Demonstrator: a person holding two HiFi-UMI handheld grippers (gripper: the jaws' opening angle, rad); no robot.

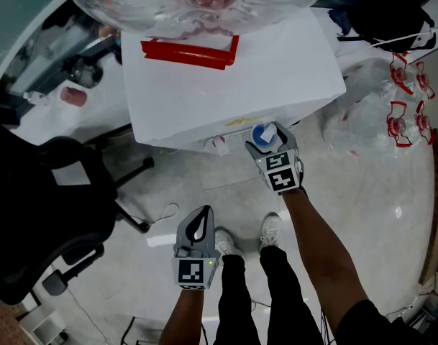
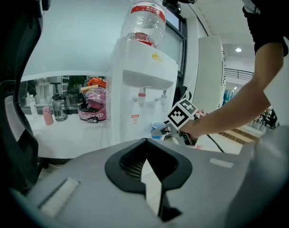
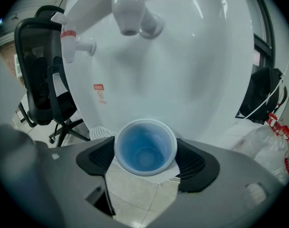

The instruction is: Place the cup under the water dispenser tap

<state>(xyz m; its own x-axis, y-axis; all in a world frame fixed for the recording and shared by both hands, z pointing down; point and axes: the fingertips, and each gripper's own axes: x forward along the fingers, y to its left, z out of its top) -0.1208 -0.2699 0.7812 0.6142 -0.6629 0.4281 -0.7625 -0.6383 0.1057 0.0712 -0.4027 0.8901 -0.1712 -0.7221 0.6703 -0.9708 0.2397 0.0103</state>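
A blue plastic cup (image 3: 145,147) stands upright between my right gripper's (image 3: 145,156) black pads, which lie against both of its sides. It is empty and sits right below the white tap (image 3: 129,11) of the white water dispenser (image 1: 233,85); a red-tagged tap (image 3: 70,38) is to the left. From the head view the cup (image 1: 263,135) and right gripper (image 1: 267,139) are at the dispenser's front edge. My left gripper (image 1: 203,211) hangs lower and nearer to me, its tips together with nothing held. The left gripper view shows the cup (image 2: 157,125) under the taps.
A big clear water bottle (image 2: 146,18) tops the dispenser. A black office chair (image 1: 53,200) stands at the left. Bagged empty bottles (image 1: 391,113) lie on the floor at the right. A counter (image 2: 63,127) with jars and a pink bag runs left of the dispenser.
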